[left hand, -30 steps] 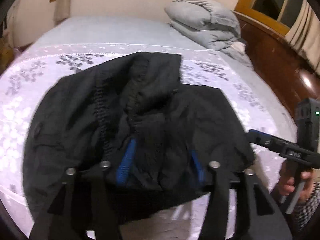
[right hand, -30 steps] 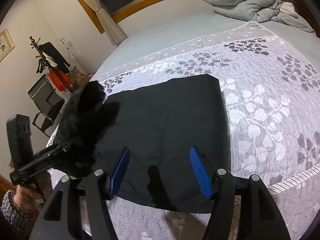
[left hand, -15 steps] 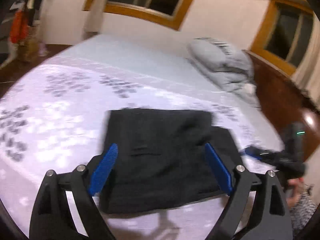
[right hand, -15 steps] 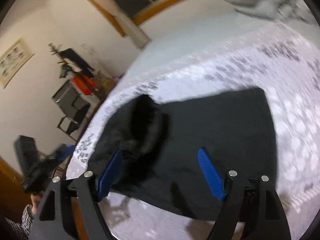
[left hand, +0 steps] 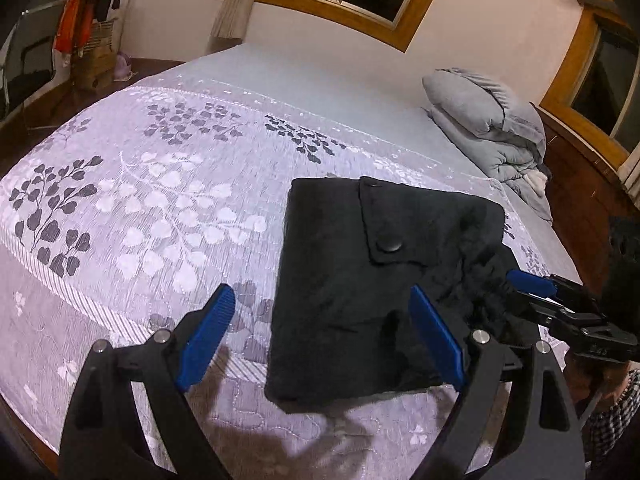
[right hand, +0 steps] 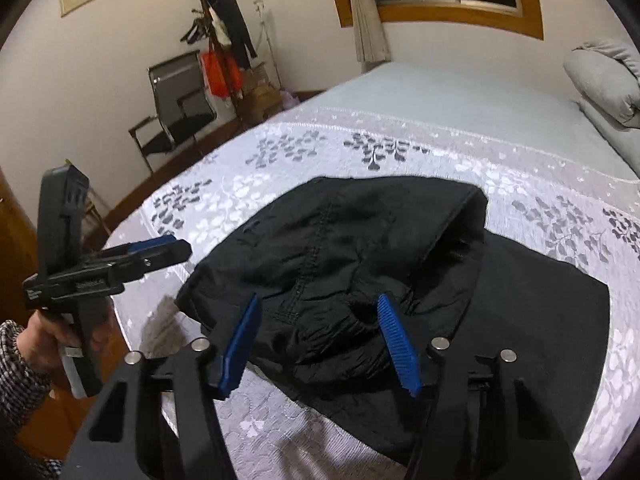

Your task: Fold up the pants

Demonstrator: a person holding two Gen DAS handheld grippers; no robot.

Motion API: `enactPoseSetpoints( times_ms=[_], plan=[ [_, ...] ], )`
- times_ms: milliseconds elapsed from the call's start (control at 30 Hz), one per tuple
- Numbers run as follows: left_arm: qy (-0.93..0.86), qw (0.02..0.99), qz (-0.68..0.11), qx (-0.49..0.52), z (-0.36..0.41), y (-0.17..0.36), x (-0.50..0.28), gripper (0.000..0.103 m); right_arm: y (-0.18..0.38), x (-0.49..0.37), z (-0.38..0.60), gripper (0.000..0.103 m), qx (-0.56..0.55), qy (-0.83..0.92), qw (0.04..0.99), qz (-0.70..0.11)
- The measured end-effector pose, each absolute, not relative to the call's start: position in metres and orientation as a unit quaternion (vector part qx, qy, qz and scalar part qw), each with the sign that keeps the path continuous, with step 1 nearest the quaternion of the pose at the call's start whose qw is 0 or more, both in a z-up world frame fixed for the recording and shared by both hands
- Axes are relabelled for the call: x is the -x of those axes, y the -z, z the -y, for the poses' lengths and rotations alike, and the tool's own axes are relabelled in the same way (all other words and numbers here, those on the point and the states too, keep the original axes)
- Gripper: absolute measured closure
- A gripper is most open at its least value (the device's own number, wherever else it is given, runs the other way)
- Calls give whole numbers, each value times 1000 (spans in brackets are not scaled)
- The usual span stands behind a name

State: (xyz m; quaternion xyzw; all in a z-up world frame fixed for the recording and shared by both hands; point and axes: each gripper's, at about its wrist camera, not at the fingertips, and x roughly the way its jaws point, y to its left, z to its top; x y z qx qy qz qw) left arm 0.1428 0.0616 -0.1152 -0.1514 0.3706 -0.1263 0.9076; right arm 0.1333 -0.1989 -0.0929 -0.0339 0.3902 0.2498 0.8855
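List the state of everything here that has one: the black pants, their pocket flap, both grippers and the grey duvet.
black pants, folded into a rectangle on the bed, top layer bunched on the right gripper's side
snap-buttoned pocket flap, closed and flat
left gripper, jaws just opened wide, gripping nothing
right gripper, jaws just been closing, bunched fabric between them, no clear pinch yet
grey duvet, folded and stacked at the bed's far end

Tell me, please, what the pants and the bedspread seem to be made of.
Pants: probably a thin black woven synthetic, matt with a faint sheen; it crumples into fine wrinkles, and a pocket flap has a snap button. Bedspread: looks like a pale woven cloth with a glossy leaf pattern.
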Motion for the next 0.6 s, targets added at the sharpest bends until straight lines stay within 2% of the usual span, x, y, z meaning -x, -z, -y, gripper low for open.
enactPoseSetpoints(
  times_ms=[133,267,533,567,600],
  plan=[
    [121,903,-376,167,-68,121,-147,14,98,-133,202,79,58,-244,883,-397],
    [120,898,-386,174,-70,126,-151,14,94,-126,211,91,67,-256,882,-390],
    [133,895,-392,169,-60,129,-155,13,105,-118,243,96,37,-220,882,-416],
    [137,893,-394,168,-58,130,-156,13,109,-119,247,94,25,-217,879,-424],
    [140,892,-397,165,-55,131,-158,13,110,-119,250,85,14,-213,879,-427]
  ],
)
